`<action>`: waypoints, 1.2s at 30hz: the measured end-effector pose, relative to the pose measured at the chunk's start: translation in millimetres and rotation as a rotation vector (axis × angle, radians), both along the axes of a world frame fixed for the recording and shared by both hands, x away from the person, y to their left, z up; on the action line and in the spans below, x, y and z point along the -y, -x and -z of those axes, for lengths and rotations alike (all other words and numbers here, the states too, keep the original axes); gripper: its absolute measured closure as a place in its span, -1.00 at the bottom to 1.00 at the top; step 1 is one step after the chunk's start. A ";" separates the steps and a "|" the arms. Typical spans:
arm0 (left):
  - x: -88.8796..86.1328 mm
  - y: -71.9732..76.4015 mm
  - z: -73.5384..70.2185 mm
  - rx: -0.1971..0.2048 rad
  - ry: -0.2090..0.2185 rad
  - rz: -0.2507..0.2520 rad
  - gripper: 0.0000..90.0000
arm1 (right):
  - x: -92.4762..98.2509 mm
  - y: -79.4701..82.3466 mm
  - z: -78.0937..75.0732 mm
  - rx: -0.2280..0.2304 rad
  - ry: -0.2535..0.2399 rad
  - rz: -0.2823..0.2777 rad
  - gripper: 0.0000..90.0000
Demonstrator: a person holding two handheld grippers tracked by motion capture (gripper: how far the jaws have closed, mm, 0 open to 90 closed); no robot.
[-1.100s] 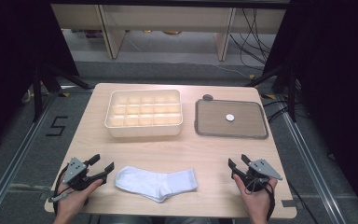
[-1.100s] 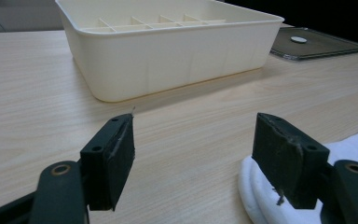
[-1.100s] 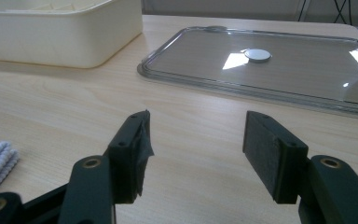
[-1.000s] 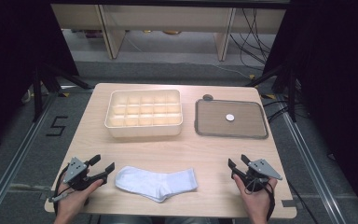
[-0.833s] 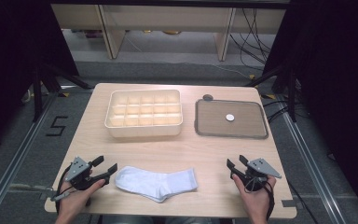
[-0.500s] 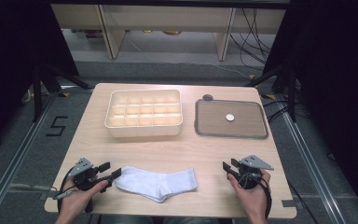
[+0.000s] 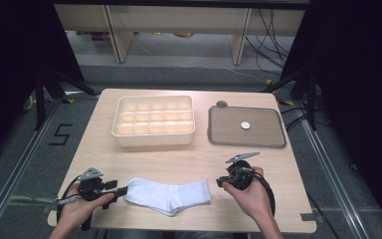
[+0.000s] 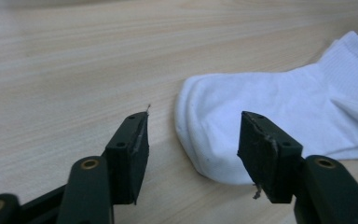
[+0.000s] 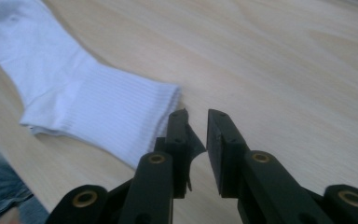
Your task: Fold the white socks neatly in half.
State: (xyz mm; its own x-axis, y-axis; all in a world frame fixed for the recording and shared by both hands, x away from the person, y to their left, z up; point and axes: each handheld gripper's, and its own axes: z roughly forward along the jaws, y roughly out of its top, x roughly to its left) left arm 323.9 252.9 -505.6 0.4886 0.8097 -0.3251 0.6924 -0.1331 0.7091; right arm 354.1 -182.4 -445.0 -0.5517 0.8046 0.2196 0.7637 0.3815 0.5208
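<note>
Beside white sock: right gripper just narrowed, empty; left gripper closing, wide, toe between, ungripped.

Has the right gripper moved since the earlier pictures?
Yes. In the high view the right gripper has gone left and farther up the table, from the near right corner toward the sock cuff. Its jaws have just been closing, nothing between them.

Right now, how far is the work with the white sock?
Nothing looks done yet: the white sock lies flat on the table, held by neither gripper. In hand: the left gripper frames its toe end with jaws apart, just closing, pads not touching it. The right gripper, jaws nearly together after closing, sits beside the cuff, holding nothing. Gripping and moving the sock are left.
</note>
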 end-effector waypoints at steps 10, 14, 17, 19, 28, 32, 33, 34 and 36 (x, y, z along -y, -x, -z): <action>4.5 -1.6 2.8 -0.052 -0.046 0.033 0.18 | -31.7 -11.7 13.0 -0.084 0.050 -0.008 0.61; 6.2 -3.4 5.7 -0.063 -0.042 0.023 0.22 | -33.4 -15.3 18.1 -0.106 0.053 0.000 0.57; 6.8 -4.9 6.3 -0.080 -0.043 0.027 0.25 | -35.6 -16.7 21.1 -0.113 0.053 0.017 0.55; 7.4 -5.6 6.6 -0.089 -0.034 0.026 0.29 | -36.9 -17.7 22.6 -0.123 0.055 0.016 0.55; 10.7 -12.8 7.2 -0.115 -0.007 0.014 0.43 | -40.0 -18.6 32.4 -0.147 0.088 -0.001 0.61; 10.7 -15.3 9.3 -0.120 -0.004 0.035 0.71 | -39.9 -20.1 34.3 -0.150 0.088 -0.017 0.67; 10.7 -15.5 9.7 -0.120 -0.002 0.038 0.76 | -40.0 -20.0 34.5 -0.154 0.088 -0.014 0.68; 10.7 -15.5 9.7 -0.120 -0.002 0.038 0.79 | -40.0 -20.0 34.5 -0.154 0.088 -0.014 0.68; 10.7 -15.8 9.8 -0.121 0.000 0.040 0.82 | -40.1 -19.6 34.7 -0.159 0.092 -0.009 0.69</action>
